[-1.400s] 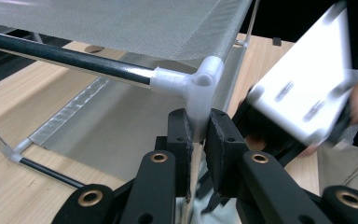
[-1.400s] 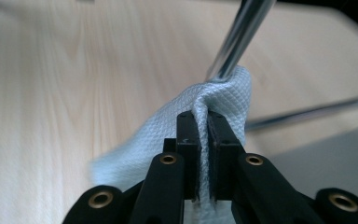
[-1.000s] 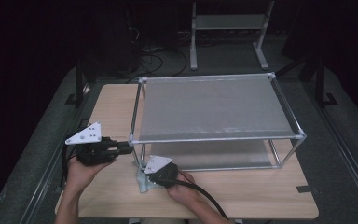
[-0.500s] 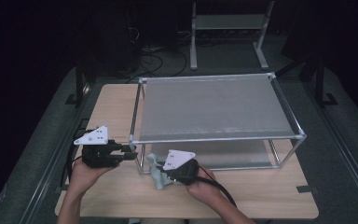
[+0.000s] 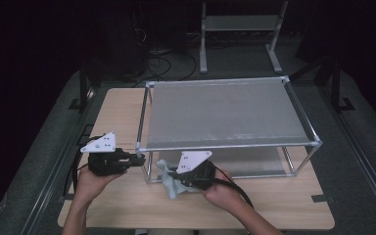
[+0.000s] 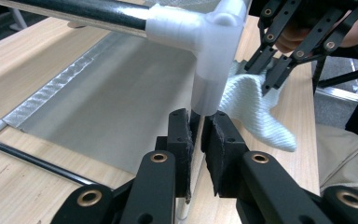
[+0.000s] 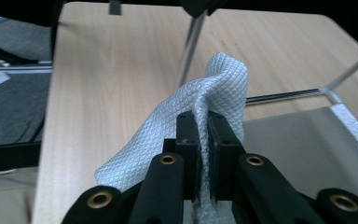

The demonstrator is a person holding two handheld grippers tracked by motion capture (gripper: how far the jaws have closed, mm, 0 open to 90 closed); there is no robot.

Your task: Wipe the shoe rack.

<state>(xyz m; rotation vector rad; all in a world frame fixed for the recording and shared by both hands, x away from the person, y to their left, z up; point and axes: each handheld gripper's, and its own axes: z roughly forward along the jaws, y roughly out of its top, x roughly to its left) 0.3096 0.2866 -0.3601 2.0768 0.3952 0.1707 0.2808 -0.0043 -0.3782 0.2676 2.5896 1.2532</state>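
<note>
Lifted since earlier: white cloth, pinched in right gripper at table's front edge; left gripper just clenched onto rack's corner post; snagging risk if dragged against frame.

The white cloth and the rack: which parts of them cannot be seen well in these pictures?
- White cloth: in the right gripper view its lower end is hidden by the right tongs, shut on it.
- Rack post: in the left gripper view its foot is hidden behind the left tongs.
- Lower shelf: in the high view mostly covered by the top shelf.
</note>
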